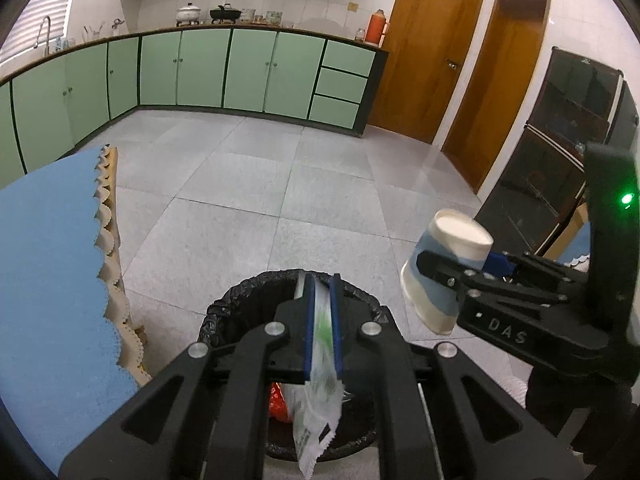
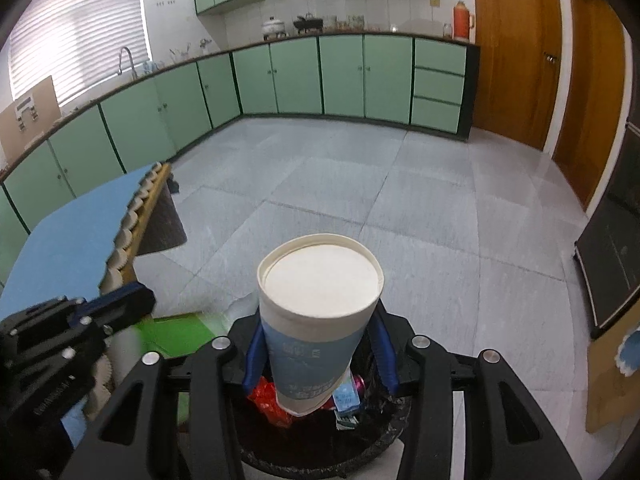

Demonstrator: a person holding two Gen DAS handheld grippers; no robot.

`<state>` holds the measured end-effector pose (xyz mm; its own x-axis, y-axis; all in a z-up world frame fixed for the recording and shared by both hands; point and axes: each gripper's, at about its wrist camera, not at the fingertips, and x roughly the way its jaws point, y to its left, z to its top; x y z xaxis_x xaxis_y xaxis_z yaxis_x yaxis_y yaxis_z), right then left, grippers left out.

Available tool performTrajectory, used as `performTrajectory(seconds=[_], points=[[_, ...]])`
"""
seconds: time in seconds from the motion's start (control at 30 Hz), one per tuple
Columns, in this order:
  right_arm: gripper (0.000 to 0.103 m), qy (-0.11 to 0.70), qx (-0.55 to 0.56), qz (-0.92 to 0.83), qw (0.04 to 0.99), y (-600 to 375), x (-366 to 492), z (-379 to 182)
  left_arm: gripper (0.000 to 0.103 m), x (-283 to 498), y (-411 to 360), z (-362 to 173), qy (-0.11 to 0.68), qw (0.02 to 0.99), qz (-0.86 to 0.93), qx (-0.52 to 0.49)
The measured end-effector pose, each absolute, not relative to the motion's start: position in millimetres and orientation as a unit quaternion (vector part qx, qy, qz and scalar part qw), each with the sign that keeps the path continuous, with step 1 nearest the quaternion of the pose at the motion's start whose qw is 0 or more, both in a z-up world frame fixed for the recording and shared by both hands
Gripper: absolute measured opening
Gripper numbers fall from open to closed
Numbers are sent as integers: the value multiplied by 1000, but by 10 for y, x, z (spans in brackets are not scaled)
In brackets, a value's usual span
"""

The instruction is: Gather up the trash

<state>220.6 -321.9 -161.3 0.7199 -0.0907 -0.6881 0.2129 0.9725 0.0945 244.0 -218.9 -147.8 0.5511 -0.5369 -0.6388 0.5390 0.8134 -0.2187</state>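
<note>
Bin (image 1: 224, 312) with black liner sits on the floor right under both grippers, beside the table. Inside: red wrapper (image 2: 269, 400), small blue-and-white carton (image 2: 346, 396), other scraps (too cluttered to name).

Left gripper (image 1: 322, 320): fingers nearly together, white-and-green wrapper (image 1: 320, 412) between the blue pads, its long end hanging down over the bin opening. Whether the pads press on it or have let go, cannot tell.

Right gripper (image 2: 318, 350): paper cup (image 2: 316, 320) between the fingers, white with a blue band, upside down and tilted (base faces the camera, rim points into the bin). In the right wrist view there is a gap between the cup and the right blue pad, so the fingers stand apart around it and are not clamped. In the left wrist view the cup sits right of the bin and above its rim level.

Table with blue cloth (image 1: 48, 264) is on the left, scalloped edge next to the bin.

Far side: grey tiled floor (image 1: 280, 184), green cabinets (image 1: 248, 68) along the wall, two brown doors (image 1: 428, 52) at right, dark cabinet (image 1: 560, 136) far right.
</note>
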Motion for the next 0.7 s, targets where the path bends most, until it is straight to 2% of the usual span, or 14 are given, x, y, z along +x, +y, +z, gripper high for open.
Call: performTrajectory(seconds=[0.03,0.1,0.13,0.2,0.27,0.37,0.47,0.57,0.7], points=[[55,368,84,-83,922,-3220,2214,-1629,9,2452,-2180,-1484,363,881,-304,0],[59,374,84,-85,920,-3241,2247,-1673,20,2466,-2159,-1480,363,883,-298,-4],[60,378,84,-85,918,-3244,2262,-1694,22,2474,-2141,-1475,362,885,-294,-6],[69,379,85,-87,917,-3247,2268,-1710,30,2491,-2103,-1460,361,888,-287,-8],[72,378,84,-88,918,-3252,2259,-1710,35,2502,-2056,-1447,360,890,-279,-11],[88,373,79,-91,920,-3239,2223,-1674,42,2511,-1960,-1410,359,893,-269,-18],[97,367,72,-97,923,-3202,2166,-1603,53,2517,-1877,-1344,356,898,-260,-19],[97,362,69,-92,925,-3158,2121,-1509,65,2485,-1786,-1247,350,902,-251,-25],[97,358,67,-81,928,-3080,2047,-1369,76,2384,-1679,-1088,337,910,-242,-21]])
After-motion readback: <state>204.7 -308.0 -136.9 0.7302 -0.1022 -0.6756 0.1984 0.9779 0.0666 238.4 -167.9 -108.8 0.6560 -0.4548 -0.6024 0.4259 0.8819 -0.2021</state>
